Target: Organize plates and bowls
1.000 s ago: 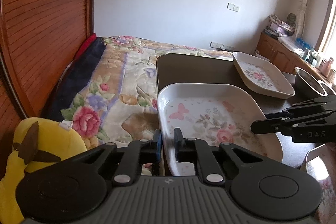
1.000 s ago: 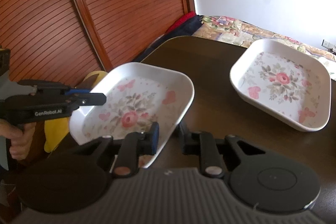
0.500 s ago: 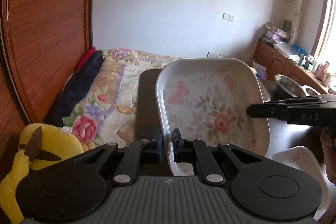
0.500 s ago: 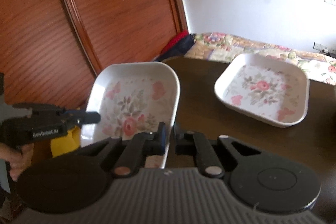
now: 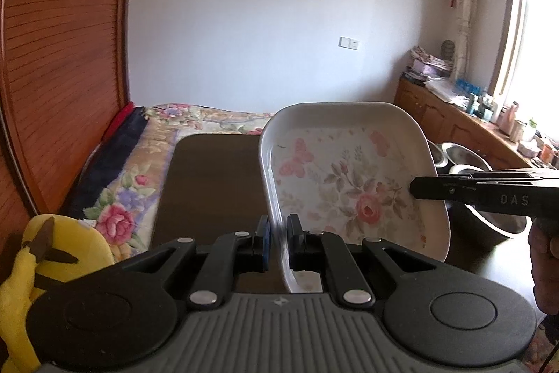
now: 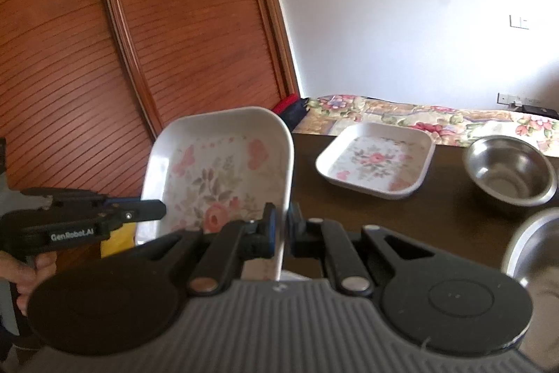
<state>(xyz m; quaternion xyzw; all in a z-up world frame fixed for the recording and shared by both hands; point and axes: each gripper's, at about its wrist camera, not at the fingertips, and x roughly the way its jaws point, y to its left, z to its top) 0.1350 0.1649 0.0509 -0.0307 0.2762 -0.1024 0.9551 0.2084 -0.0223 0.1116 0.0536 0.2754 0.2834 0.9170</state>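
Note:
A white square plate with a rose and butterfly print [image 5: 349,184] [image 6: 223,173] hangs in the air above the dark table [image 5: 209,184], tilted up. My left gripper [image 5: 278,233] is shut on its left rim. My right gripper [image 6: 282,229] is shut on the opposite rim, and it shows in the left wrist view as a black bar [image 5: 489,191] reaching in from the right. A second flowered plate [image 6: 377,159] lies flat on the table beyond. Steel bowls [image 6: 510,170] [image 5: 464,156] stand to the right.
A bed with a flowered cover [image 5: 195,124] runs behind the table. A wooden slatted wardrobe [image 6: 139,41] stands on the left. A yellow plush toy [image 5: 45,254] sits low left. A larger steel bowl's rim [image 6: 531,250] is near right. A cluttered counter [image 5: 482,114] lines the window wall.
Both grippers have lifted the flowered plate off the table and tipped it up. The right jaws have closed onto its rim. The second plate and the bowls now look farther off.

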